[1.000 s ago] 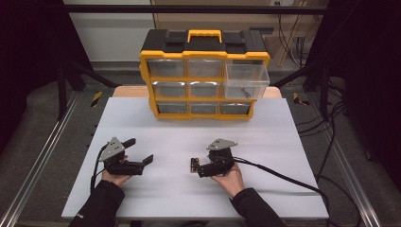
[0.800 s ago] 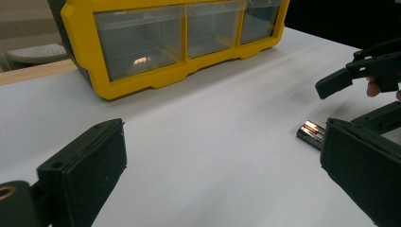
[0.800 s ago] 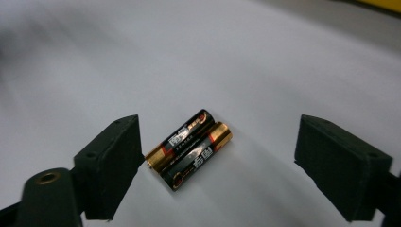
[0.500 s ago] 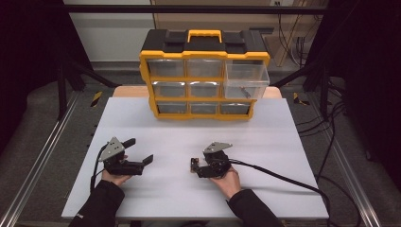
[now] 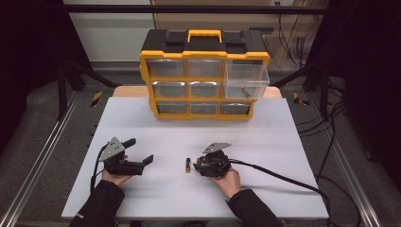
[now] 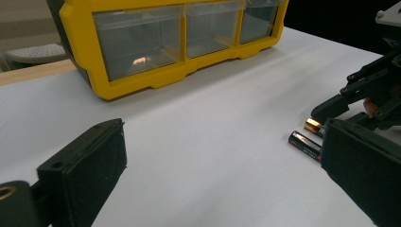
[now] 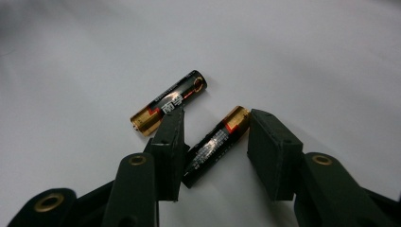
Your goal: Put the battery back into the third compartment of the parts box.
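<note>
Two batteries lie on the white table (image 5: pixel 283 142), side by side. The nearer battery (image 7: pixel 215 144) sits between the right gripper (image 7: pixel 215 156)'s jaws, its long axis running along them rather than across – they've just been closing but aren't pinching yet. The other battery (image 7: pixel 168 102) lies just beyond. The left gripper (image 5: pixel 135 156) rests farther off – jaws spread, empty.

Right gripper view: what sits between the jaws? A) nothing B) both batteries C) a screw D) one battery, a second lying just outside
D: one battery lies between the right gripper's jaws, with a gap at one pad, while the second battery lies beyond the other jaw.
</note>
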Available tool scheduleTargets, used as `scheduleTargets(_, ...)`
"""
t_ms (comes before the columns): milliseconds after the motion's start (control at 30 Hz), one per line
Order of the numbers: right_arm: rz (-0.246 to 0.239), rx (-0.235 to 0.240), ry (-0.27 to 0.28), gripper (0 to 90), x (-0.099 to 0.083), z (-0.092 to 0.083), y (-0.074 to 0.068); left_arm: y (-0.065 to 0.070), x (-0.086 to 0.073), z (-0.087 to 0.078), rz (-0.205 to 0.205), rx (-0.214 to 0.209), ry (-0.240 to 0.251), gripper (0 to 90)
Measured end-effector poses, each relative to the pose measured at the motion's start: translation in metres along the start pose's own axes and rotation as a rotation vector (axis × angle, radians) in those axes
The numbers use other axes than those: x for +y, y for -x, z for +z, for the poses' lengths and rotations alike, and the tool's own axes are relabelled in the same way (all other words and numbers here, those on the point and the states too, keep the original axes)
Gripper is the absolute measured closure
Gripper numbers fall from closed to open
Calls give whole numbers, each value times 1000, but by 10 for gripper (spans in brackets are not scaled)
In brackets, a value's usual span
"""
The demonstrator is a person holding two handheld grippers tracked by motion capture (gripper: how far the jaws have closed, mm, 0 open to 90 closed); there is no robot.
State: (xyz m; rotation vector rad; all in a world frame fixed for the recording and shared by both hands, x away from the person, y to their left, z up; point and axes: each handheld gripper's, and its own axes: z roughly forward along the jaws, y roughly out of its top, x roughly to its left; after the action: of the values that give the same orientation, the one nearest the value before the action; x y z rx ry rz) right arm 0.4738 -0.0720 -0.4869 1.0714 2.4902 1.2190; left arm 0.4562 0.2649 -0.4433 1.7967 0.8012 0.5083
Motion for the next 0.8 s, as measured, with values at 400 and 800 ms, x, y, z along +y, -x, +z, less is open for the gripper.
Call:
scheduleTargets(400, 39, 4, -22, 706, 1, 0, 2, 0, 0, 0, 2, 0, 1, 9)
scheduleTargets(800, 61, 4, -35, 771, 2, -1, 3, 0, 0, 0, 2, 0, 1, 9)
